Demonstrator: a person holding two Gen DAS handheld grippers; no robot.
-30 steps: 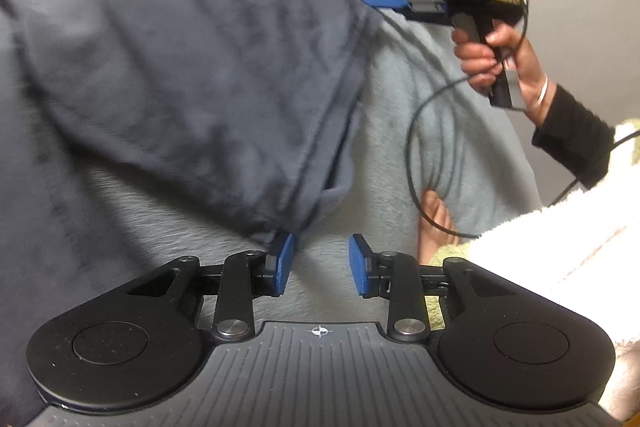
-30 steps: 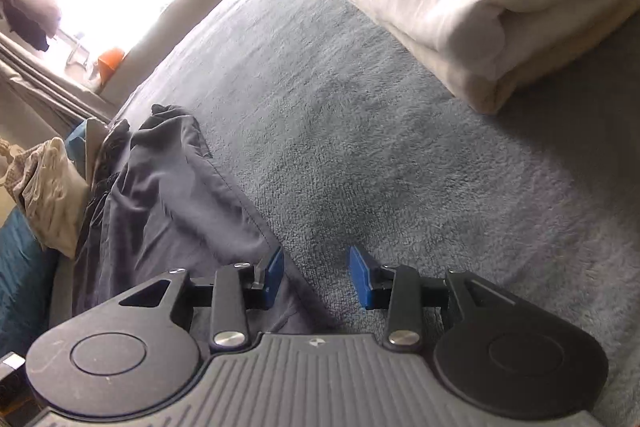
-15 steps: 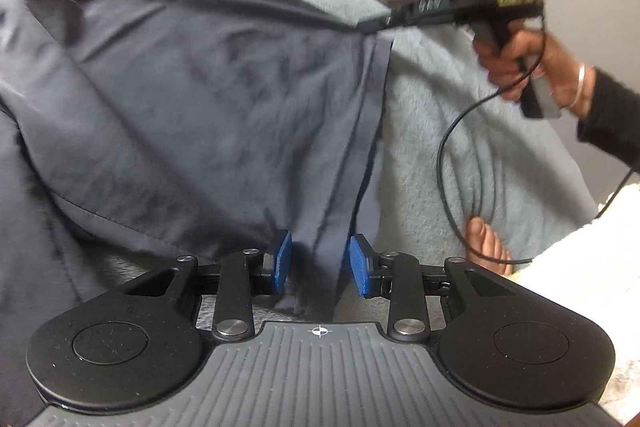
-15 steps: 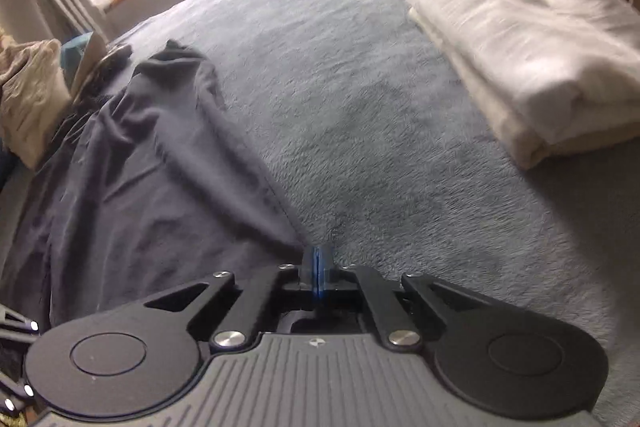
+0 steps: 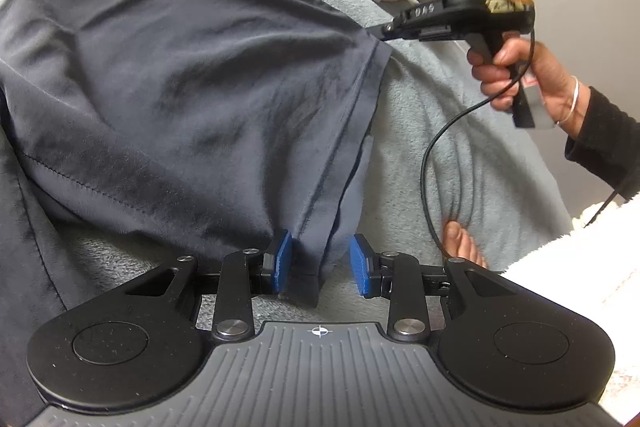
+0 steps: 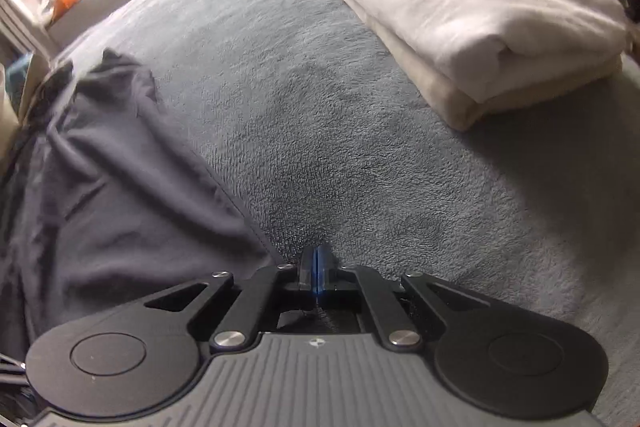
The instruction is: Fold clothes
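Since half a second ago the dark garment (image 5: 192, 75) hangs a bit tauter, its hem corner lower between the blue pads (image 5: 282, 261) of the left gripper (image 5: 320, 263), whose jaws stand apart around the cloth. At the garment's far corner the right gripper (image 6: 316, 267) is clamped together on the hem. Folded white towels (image 6: 472, 11) lie near the far edge of the grey bed (image 6: 320, 131).

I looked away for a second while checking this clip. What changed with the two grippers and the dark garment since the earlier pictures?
The right gripper closed on a corner of the dark garment and lifted it. The left gripper moved in so the garment's hem now sits between its open fingers, not yet clamped. The folded white towels and grey blanket stayed put.
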